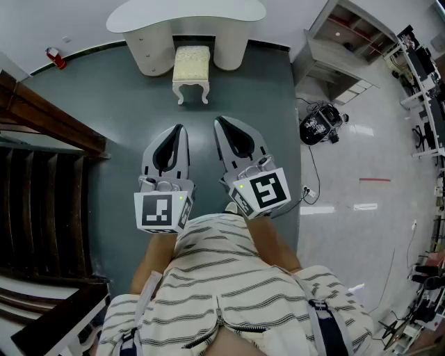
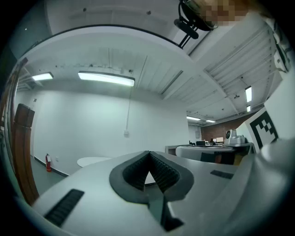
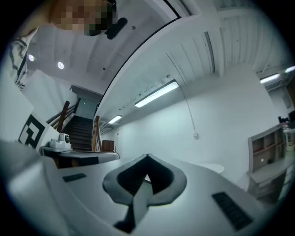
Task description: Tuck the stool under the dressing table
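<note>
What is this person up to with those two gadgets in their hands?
A person in a striped shirt stands holding a left gripper and a right gripper, both pointed ahead. Both have their jaws together and nothing between them. Across the floor, the cream stool stands in front of the gap in the white dressing table, mostly sticking out. Neither gripper touches the stool, so tucking it under has not yet begun.

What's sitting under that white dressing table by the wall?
Under the dressing table top, two white pedestals show, and the cream-cushioned stool stands at the gap between them, mostly sticking out. The top hides everything further back.
</note>
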The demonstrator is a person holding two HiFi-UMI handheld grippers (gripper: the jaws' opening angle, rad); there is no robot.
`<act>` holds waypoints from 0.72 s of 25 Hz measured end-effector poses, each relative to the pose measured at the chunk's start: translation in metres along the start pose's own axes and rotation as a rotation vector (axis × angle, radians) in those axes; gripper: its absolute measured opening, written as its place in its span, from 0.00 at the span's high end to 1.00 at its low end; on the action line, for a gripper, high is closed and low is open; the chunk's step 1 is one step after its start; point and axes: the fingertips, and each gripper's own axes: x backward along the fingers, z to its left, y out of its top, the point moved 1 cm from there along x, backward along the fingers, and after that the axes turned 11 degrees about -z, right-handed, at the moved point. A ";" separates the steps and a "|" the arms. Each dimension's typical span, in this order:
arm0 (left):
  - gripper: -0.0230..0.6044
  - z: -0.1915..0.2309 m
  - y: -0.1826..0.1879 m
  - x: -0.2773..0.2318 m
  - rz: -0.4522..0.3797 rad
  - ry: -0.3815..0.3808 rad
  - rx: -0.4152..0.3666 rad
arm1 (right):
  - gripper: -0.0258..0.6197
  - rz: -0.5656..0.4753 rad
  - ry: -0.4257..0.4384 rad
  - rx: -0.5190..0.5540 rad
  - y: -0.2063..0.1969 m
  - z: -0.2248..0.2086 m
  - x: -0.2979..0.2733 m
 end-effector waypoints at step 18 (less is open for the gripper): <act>0.95 -0.065 -0.016 -0.026 -0.004 0.088 -0.037 | 0.95 -0.010 0.042 -0.019 0.004 -0.070 0.040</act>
